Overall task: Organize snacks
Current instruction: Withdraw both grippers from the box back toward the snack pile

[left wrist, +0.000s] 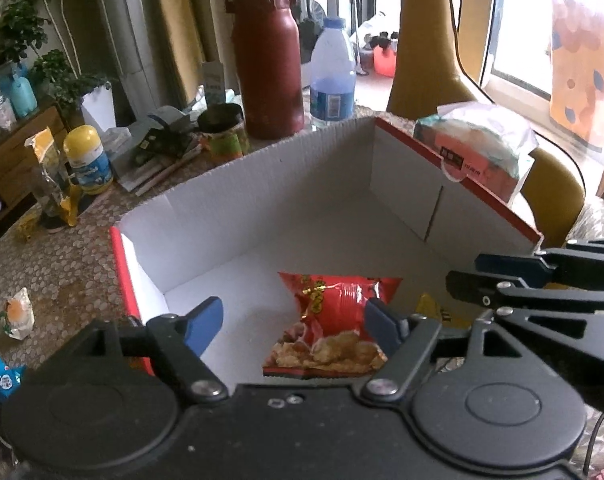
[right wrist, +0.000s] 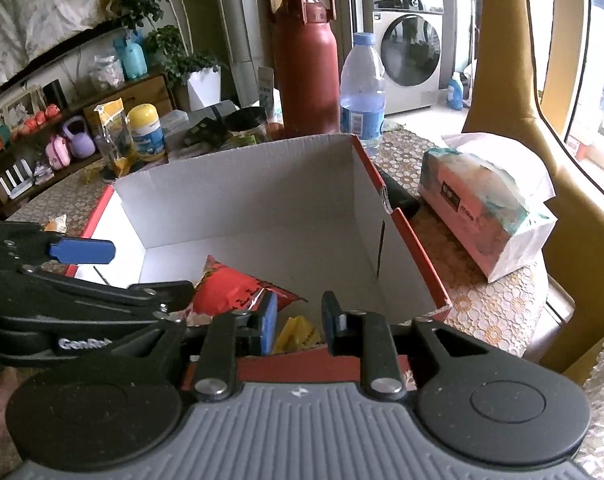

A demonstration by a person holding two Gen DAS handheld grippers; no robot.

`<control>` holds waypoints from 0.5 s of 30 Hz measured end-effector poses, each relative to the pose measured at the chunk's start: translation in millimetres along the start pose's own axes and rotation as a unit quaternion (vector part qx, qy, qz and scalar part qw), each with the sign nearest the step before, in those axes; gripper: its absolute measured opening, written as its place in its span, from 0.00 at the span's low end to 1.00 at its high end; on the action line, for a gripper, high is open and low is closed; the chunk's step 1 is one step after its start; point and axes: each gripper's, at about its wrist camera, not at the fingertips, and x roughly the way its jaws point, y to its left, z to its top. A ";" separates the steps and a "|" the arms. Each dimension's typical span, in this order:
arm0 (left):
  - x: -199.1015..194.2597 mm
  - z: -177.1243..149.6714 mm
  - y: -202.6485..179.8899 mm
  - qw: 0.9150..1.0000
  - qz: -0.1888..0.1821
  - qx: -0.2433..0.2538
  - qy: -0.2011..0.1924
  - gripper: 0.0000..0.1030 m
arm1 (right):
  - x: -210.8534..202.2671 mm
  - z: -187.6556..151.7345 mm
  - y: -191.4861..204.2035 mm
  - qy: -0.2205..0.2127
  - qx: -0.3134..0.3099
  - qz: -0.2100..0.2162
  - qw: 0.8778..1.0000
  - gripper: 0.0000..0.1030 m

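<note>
Two snack packs, a red bag (left wrist: 334,320) and a yellow one (right wrist: 298,334), are seen in the box (left wrist: 286,184), wrapped snacks (left wrist: 16,312) are left on the table (left wrist: 62,256), the left gripper (left wrist: 290,320) is spread empty, and the right gripper (right wrist: 298,320) is narrowly parted, empty.

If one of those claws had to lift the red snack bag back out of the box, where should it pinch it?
Probably the crimped top corner of the red snack bag, coming from above, since the box walls block any sideways approach. The bag lies flat on the box floor and puffy in the middle, so its thin sealed edge should pinch more securely.
</note>
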 end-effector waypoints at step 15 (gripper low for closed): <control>-73.5 -17.1 29.8 0.997 -0.011 -0.031 -0.064 0.86 | -55.5 -4.0 27.0 -0.033 -0.016 0.010 0.999 0.28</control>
